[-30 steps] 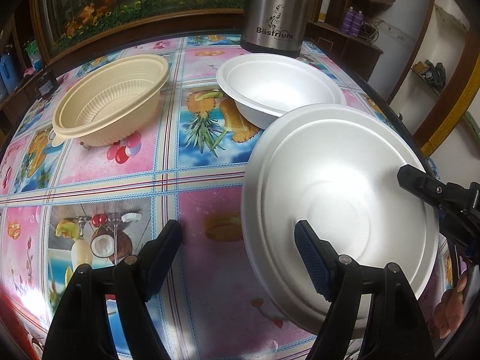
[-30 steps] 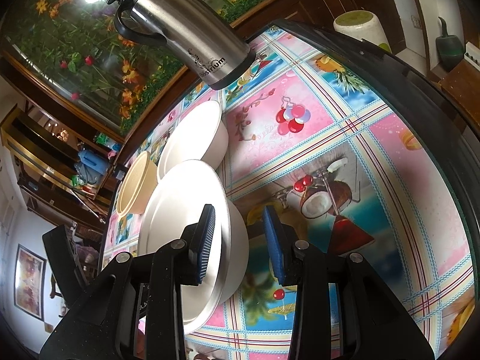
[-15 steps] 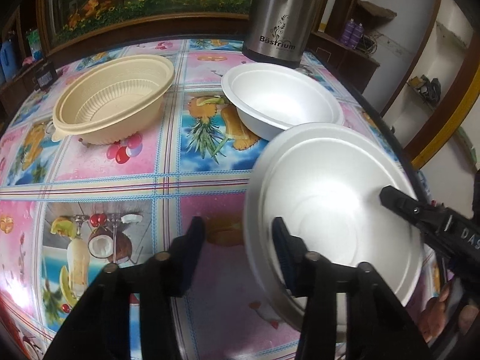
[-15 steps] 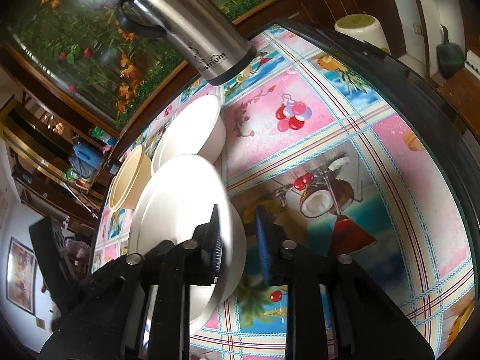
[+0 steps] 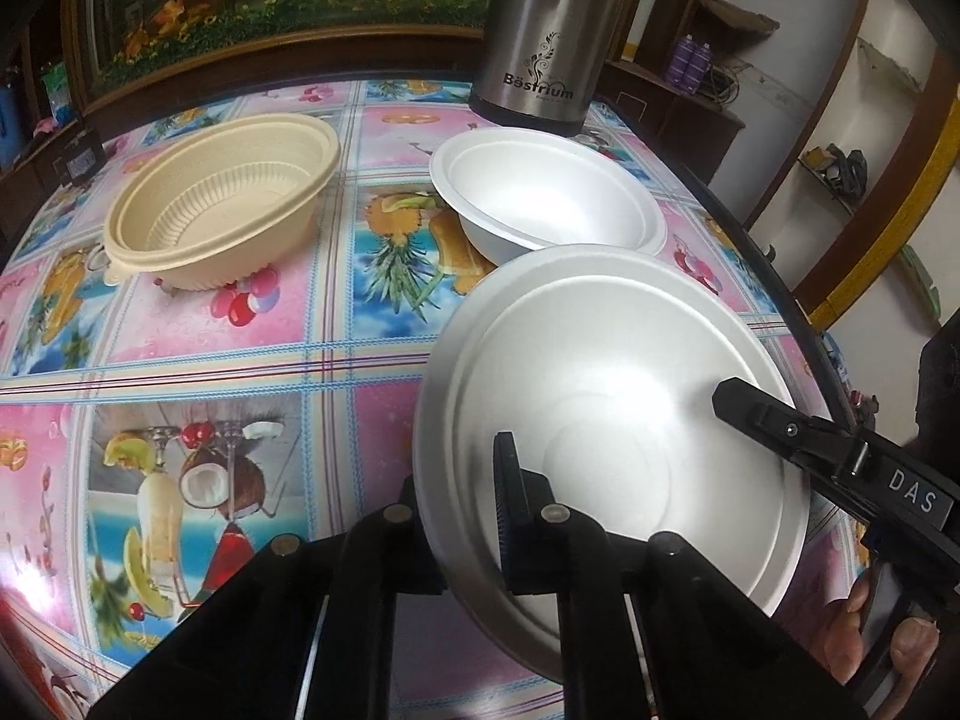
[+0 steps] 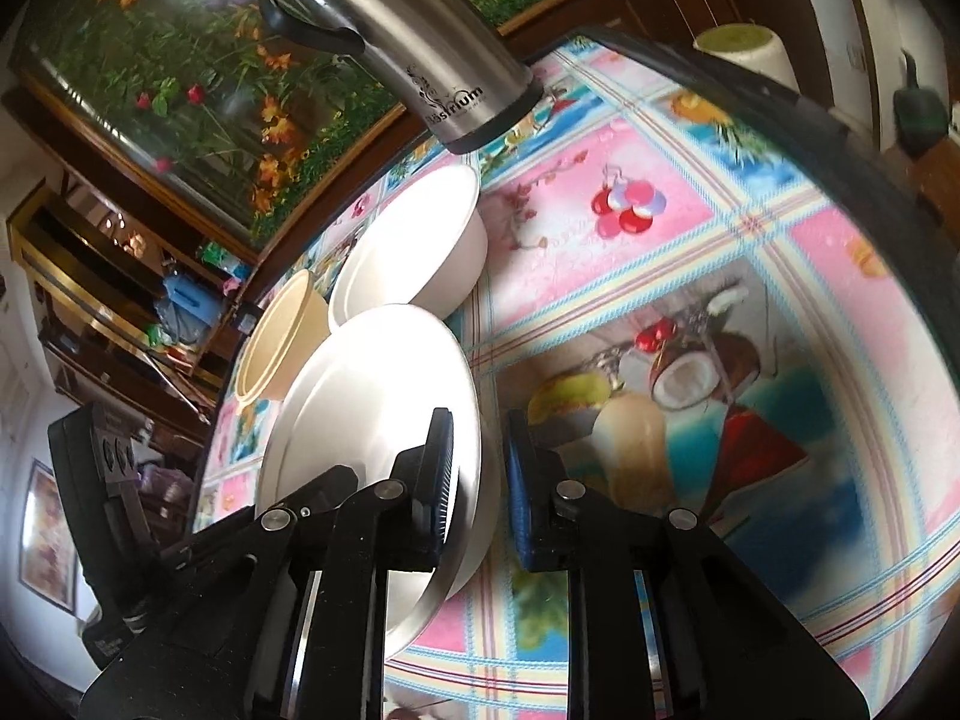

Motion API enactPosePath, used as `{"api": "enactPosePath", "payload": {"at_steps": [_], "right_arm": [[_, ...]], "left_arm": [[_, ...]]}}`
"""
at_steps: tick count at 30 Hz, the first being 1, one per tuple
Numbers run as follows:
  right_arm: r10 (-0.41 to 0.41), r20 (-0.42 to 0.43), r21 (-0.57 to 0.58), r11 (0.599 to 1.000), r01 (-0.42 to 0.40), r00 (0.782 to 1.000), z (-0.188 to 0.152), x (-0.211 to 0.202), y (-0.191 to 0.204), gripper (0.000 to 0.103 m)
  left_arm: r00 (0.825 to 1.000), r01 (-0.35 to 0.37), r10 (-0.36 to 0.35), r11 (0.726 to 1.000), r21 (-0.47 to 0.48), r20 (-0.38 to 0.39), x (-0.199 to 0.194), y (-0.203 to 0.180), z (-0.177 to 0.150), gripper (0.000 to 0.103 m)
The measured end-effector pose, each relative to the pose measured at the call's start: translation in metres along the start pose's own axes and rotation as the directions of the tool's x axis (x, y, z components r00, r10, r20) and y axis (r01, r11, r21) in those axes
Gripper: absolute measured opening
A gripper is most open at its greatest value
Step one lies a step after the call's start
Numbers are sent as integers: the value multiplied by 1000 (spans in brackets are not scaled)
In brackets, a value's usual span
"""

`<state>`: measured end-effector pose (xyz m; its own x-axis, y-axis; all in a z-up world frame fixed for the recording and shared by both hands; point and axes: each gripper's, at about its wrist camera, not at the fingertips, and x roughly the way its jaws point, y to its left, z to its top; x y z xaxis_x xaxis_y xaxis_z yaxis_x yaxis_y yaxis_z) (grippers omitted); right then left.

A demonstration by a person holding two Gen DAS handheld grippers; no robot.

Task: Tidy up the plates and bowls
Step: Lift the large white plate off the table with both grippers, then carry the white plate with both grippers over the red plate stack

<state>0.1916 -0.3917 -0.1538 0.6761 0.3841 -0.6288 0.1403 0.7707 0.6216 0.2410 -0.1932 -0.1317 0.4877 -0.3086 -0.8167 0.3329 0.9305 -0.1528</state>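
1. The near white foam bowl (image 5: 606, 420) sits at the table's (image 5: 360, 372) 4 o'clock edge in the left view, tipped slightly. Both grippers straddle its rim.
2. Left gripper (image 5: 462, 498): fingers pinch the rim at the bowl's 7 o'clock. Right gripper (image 6: 480, 480): fingers straddle the opposite rim, nearly pressed together; whether they grip it, I cannot tell.
3. It looks light, thin and easily dented, so hold the rolled rim gently.
4. The left view shows the second white bowl (image 5: 546, 192) and beige ribbed bowl (image 5: 222, 198) open at 12 and 10 o'clock; the right view alone shows the steel flask's (image 6: 408, 42) handle.
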Motion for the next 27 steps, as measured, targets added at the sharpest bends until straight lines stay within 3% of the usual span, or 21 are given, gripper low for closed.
{"api": "enactPosePath", "payload": {"at_steps": [11, 19, 23, 27], "right_arm": [[56, -48, -6, 998, -56, 997, -26, 19, 33, 14], [105, -115, -30, 994, -109, 988, -57, 38, 81, 13], [77, -164, -77, 993, -91, 983, -86, 44, 108, 8], [50, -157, -126, 990, -70, 986, -107, 40, 132, 8]], "left_arm": [[996, -82, 83, 995, -55, 26, -30, 38, -35, 10], [990, -137, 140, 984, -114, 11, -61, 79, -69, 10], [982, -185, 187, 972, -144, 5, -80, 102, -86, 9], [979, -200, 203, 964, -176, -2, -92, 117, -101, 10]]}}
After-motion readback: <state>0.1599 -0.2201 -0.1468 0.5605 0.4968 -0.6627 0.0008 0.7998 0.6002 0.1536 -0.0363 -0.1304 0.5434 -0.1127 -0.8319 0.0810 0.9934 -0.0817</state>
